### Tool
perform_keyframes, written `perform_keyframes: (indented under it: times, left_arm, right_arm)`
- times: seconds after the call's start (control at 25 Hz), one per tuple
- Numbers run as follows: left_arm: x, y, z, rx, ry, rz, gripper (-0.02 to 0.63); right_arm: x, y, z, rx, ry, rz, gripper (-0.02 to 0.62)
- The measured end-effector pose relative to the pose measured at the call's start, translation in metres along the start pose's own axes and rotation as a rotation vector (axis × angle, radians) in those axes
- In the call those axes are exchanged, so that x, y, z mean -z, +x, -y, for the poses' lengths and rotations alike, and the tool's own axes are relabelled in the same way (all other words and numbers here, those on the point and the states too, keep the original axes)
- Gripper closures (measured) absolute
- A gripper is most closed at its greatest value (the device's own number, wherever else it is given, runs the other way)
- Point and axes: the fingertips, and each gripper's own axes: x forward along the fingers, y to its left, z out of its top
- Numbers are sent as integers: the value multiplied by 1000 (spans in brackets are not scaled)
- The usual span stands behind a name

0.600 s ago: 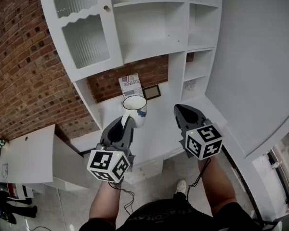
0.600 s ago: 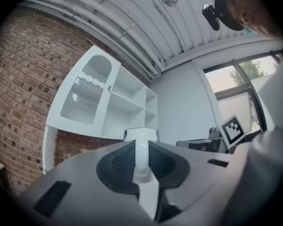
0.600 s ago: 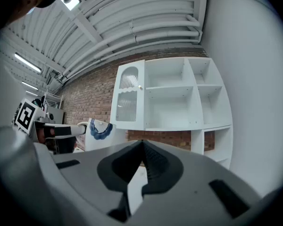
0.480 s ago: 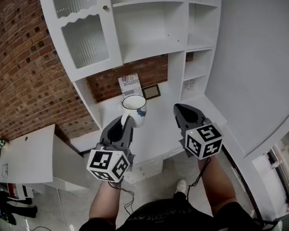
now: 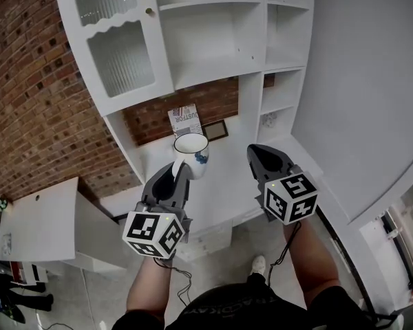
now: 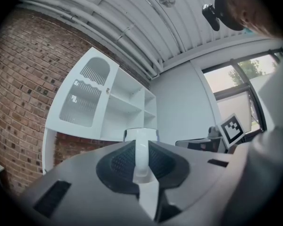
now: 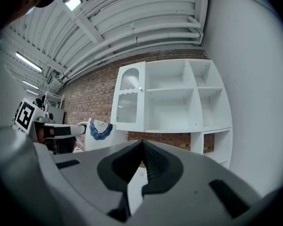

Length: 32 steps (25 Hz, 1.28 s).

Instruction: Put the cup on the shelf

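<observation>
cup clamped by handle in front of shelf unit

1. near zone. the left gripper (image 5: pixel 179 174) and the right gripper (image 5: pixel 258 155) are held side by side, well apart, both pointing roughly level toward the shelf unit (image 5: pixel 220 67). each carries its marker cube at the near end: left cube (image 5: pixel 155 234), right cube (image 5: pixel 291 199). a white table (image 5: pixel 38 222) stands at the near left.

2. left gripper. in the left gripper view the two jaws are clamped on the handle (image 6: pixel 140 157) of the cup (image 5: pixel 191 153); the handle runs up between the ribbed pads (image 6: pixel 120 164). the cup body sits just beyond the jaw tips, upright, mouth up.

3. right gripper. in the right gripper view the jaw tips meet and nothing stands between them. the cup shows at that view's left, with a blue pattern (image 7: pixel 101 132) on its white wall.

4. cup position. the cup is over the white counter (image 5: pixel 224 188) of the shelf unit, left of the right gripper. whether its base touches the counter cannot be told.

5. far zone. beyond the cup, a printed card (image 5: pixel 186 121) stands against the brick back panel, with a small dark frame (image 5: pixel 217 130) just to its right. above these are the open shelves. a ribbed-glass door (image 5: pixel 117 50) closes the left compartment. a brick wall (image 5: pixel 27 95) runs along the left of the unit.
</observation>
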Motion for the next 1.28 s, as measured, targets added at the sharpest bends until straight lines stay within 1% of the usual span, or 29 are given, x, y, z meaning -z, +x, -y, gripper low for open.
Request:
perform_keyframes:
  times: [0.24, 0.56, 0.8, 1.28]
  left_arm:
    - [-7, 2, 0, 3, 1, 9, 552]
    - [-4, 23, 4, 3, 16, -1, 552]
    - [-4, 58, 3, -36, 16, 10, 552]
    - [0, 149, -3, -129, 24, 38, 552]
  right_arm:
    - [-4, 2, 2, 1, 8, 1, 595]
    - [-2, 17, 16, -21, 13, 5, 595]
    - [-7, 40, 50, -56, 16, 10, 595]
    - [-11, 100, 132, -143, 9, 10, 595]
